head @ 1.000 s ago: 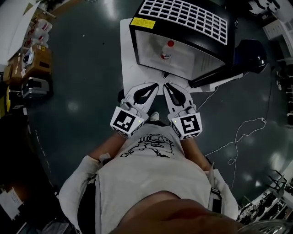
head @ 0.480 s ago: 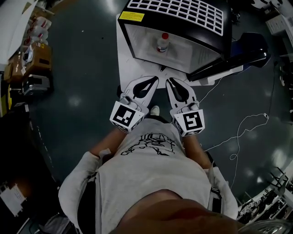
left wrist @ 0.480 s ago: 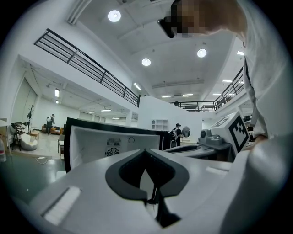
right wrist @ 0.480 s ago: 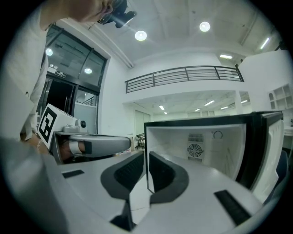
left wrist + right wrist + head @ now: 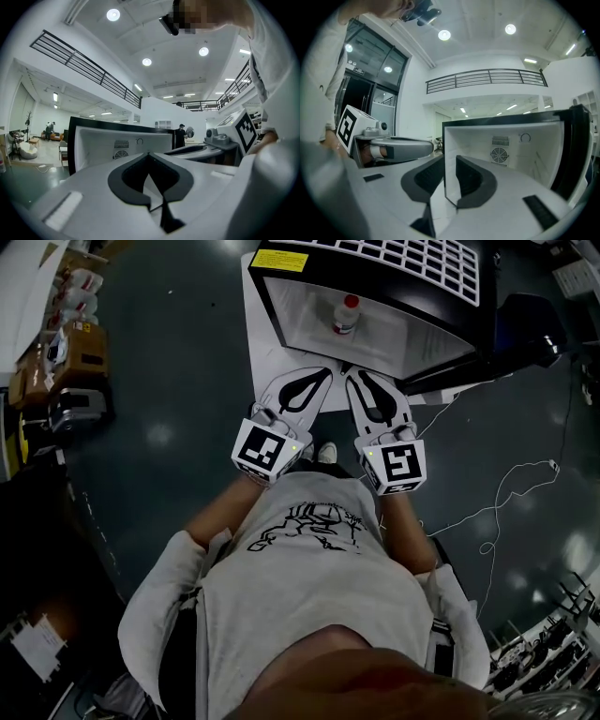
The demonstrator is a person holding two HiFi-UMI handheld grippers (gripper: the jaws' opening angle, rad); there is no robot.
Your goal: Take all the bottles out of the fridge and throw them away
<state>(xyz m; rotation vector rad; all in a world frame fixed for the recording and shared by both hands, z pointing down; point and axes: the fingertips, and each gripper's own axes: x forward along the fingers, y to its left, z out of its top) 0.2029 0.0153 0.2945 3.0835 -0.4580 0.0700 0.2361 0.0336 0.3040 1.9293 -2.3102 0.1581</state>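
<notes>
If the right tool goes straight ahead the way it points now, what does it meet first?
Most likely the open fridge, near its left front edge. The red-capped bottle stands deeper inside. Depth is hard to judge here.

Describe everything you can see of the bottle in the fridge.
The bottle is small, with a pale, whitish body and a red cap, which is on. It looks like plastic, though that is hard to tell. It stands upright and alone on the white floor of the open fridge, left of centre in the head view. Only that floor touches it: the left tongs and right tongs are short of it.
</notes>
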